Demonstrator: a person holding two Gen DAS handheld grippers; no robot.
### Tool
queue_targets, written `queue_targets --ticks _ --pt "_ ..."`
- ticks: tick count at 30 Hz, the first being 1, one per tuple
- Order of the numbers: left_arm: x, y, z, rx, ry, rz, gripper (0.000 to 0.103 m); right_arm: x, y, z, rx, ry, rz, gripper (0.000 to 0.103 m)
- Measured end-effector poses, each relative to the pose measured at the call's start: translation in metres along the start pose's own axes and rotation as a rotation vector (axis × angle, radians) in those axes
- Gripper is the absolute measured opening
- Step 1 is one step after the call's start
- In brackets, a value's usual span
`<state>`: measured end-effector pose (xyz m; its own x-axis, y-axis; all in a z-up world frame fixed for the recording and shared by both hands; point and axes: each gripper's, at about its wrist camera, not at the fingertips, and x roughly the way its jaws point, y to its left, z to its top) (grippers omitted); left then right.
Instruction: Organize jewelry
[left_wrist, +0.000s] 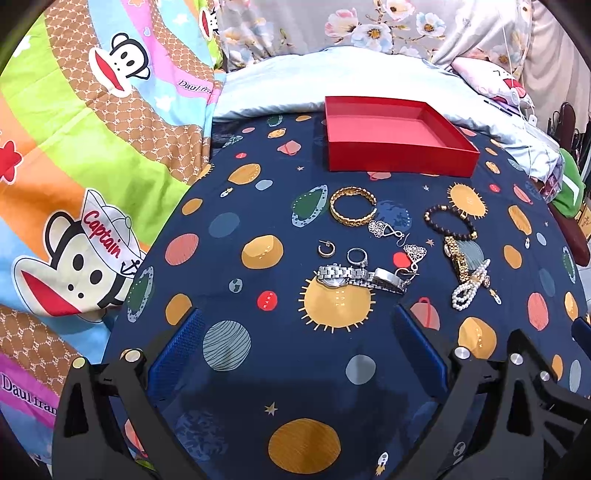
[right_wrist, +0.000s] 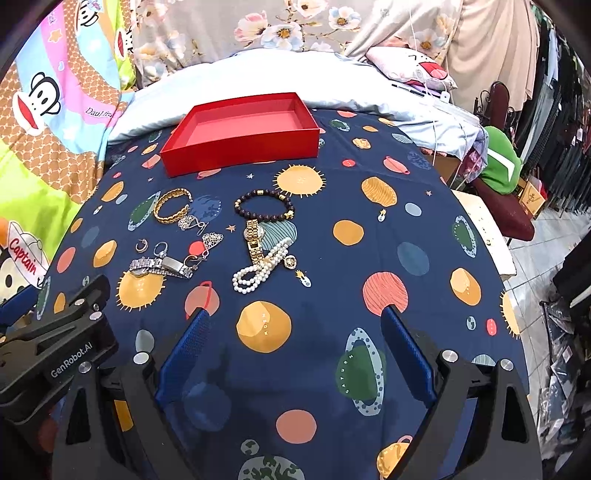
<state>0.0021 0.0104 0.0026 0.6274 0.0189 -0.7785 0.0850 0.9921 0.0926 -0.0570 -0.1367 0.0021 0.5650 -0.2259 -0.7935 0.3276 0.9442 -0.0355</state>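
Below, my left gripper (left_wrist: 295, 332) and right gripper (right_wrist: 295, 332) hover with jaws apart, holding nothing. Ahead on the planet-print sheet (right_wrist: 369, 192) lie a gold bangle (left_wrist: 352, 206), silver watch (left_wrist: 360, 277), beaded bracelet (right_wrist: 264, 206) and pearl strand (right_wrist: 258, 271), near the empty red box (right_wrist: 240, 147).

Left wrist view: you look forward and down over the planet-print bedspread (left_wrist: 258, 387), low and close, red box (left_wrist: 399, 147) at 1 o'clock.
Right wrist view: same low height, box (right_wrist: 240, 147) at 11 o'clock.
Shared: box, scattered jewelry, floral bedding behind.
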Motion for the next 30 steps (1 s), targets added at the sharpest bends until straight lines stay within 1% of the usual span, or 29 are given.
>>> queue_targets --ticks 30 --pt "0.0014 0.0038 -0.0014 -0.004 0.001 -0.003 0.098 -0.0008 0.0019 0.003 -0.002 -0.012 0.005 0.091"
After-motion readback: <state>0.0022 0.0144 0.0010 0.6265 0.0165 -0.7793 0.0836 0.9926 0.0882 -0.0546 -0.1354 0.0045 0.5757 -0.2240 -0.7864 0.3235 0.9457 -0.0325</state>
